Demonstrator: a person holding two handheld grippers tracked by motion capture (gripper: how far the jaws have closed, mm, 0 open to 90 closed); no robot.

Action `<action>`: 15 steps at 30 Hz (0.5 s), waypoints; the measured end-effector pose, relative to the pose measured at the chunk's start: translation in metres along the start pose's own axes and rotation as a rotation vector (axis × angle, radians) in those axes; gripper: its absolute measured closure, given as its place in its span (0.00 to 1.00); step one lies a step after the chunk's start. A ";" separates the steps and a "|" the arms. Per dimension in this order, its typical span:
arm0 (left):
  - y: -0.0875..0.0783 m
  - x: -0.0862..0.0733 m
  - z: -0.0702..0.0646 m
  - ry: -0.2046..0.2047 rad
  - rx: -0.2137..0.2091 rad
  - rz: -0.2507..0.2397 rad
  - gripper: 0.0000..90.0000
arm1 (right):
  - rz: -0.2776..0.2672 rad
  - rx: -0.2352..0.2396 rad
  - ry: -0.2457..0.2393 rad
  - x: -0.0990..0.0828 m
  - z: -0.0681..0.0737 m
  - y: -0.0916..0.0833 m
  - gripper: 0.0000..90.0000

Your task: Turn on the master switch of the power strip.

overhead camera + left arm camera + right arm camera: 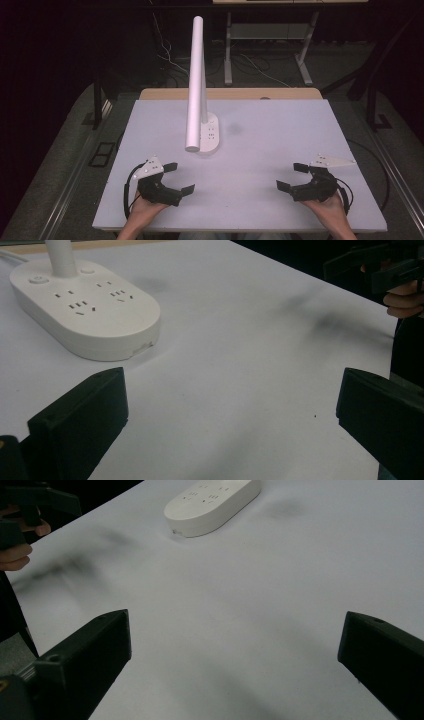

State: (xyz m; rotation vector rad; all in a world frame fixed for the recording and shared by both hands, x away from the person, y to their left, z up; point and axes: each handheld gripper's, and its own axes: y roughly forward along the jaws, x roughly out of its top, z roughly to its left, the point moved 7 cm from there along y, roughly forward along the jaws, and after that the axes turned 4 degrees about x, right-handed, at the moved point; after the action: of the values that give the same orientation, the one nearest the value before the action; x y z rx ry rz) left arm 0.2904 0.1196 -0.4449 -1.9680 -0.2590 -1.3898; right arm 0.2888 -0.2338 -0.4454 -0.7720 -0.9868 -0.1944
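Note:
A white desk lamp stands near the middle of the white table [280, 135]. Its oval base [210, 134] carries power sockets, and its long tube head [196, 80] leans out toward the near side. My left gripper [179, 177] rests at the front left, held by a hand, jaws wide open with nothing between them. My right gripper [292, 176] rests at the front right, also wide open and empty. In the left gripper view the lamp base [82, 310] lies ahead to the left; in the right gripper view the base [212, 502] lies far ahead.
The white board lies on a wooden desk [230, 93]. Behind it on the dark floor are cables [170, 57] and the legs of another desk [305, 60]. Black cables trail from both grippers at the table's front corners.

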 end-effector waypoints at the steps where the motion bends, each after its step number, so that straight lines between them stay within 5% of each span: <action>1: 0.000 0.000 0.000 -0.001 -0.001 0.001 0.00 | 0.000 0.000 0.000 0.000 0.000 0.000 0.00; 15: 0.000 -0.001 0.000 0.002 0.000 0.006 0.00 | 0.021 0.016 0.002 -0.004 0.003 -0.001 0.00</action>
State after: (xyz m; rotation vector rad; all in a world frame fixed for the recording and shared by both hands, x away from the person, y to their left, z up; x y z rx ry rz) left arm 0.2900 0.1194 -0.4456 -1.9658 -0.2517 -1.3875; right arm 0.2842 -0.2332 -0.4470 -0.7669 -0.9766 -0.1689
